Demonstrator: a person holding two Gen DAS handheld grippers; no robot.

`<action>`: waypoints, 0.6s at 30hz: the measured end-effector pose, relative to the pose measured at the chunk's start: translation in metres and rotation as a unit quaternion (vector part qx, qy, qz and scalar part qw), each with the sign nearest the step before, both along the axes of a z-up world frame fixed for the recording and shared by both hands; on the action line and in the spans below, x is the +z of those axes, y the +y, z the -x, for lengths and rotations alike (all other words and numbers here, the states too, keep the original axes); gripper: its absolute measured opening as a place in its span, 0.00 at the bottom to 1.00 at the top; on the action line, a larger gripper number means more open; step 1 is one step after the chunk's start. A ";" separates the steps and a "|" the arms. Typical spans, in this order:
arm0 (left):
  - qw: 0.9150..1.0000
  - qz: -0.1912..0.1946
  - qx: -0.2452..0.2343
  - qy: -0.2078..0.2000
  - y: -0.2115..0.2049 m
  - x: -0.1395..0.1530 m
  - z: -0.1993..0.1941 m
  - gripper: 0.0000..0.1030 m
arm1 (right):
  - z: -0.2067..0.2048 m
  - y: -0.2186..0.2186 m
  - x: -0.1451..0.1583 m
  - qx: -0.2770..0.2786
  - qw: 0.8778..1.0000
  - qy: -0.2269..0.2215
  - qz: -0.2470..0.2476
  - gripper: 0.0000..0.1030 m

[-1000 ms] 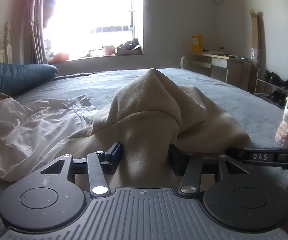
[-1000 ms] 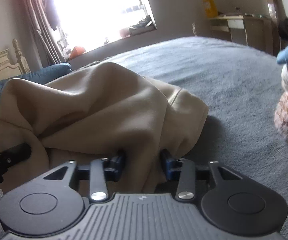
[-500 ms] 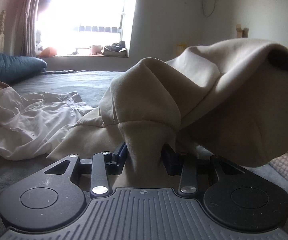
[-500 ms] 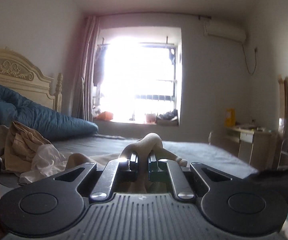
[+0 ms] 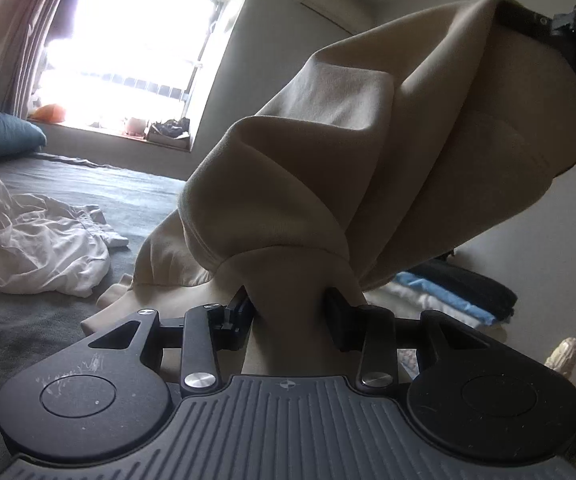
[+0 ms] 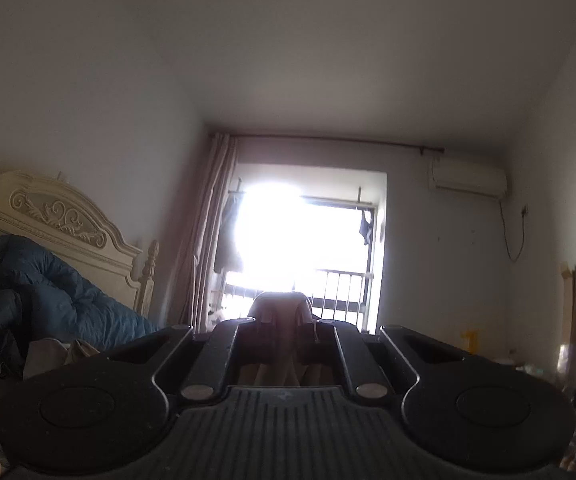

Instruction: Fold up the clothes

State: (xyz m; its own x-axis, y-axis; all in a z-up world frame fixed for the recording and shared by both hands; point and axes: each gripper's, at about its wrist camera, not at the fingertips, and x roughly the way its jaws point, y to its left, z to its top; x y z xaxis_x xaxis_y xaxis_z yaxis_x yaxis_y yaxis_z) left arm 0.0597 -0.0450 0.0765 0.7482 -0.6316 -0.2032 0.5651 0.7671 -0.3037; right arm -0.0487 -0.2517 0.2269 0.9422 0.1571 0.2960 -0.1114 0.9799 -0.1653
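Beige sweatshirt [image 5: 367,152] hung off the grey bed [image 5: 88,184], its bunched hem clamped in the left claw [image 5: 289,312] and a pinch squeezed tight in the raised right claw [image 6: 282,334] — apparently to shake it open for folding.

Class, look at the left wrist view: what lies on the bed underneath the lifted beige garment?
Under the beige garment, its own lower part trails on the grey bed. A stack of folded clothes shows beneath its right side. The bed straight behind the cloth is covered.
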 end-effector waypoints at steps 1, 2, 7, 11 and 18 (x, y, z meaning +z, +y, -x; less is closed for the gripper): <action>1.000 0.008 -0.001 -0.001 0.006 0.001 0.002 0.38 | 0.004 0.006 0.004 0.004 1.000 -0.008 0.005 0.10; 1.000 0.016 -0.001 -0.003 0.013 0.002 0.004 0.39 | 0.006 0.012 0.008 0.009 1.000 -0.014 0.009 0.10; 0.999 0.031 0.033 0.018 0.046 -0.013 0.004 0.40 | -0.013 0.050 0.012 0.038 0.999 0.002 0.025 0.10; 0.994 0.010 0.088 0.059 0.072 -0.042 -0.003 0.40 | -0.068 0.089 -0.009 0.078 0.993 0.086 0.031 0.10; 0.975 -0.012 0.194 0.107 0.122 -0.074 0.005 0.47 | -0.176 0.164 -0.085 0.163 0.940 0.293 0.066 0.11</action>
State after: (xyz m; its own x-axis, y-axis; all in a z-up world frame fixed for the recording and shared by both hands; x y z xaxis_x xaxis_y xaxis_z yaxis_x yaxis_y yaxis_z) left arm 0.0550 0.0767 0.0023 0.8688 -0.3027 -0.3919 0.1570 0.9190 -0.3617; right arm 0.1276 -0.0875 0.1420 0.8323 0.4647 -0.3020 -0.5124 0.8529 -0.0997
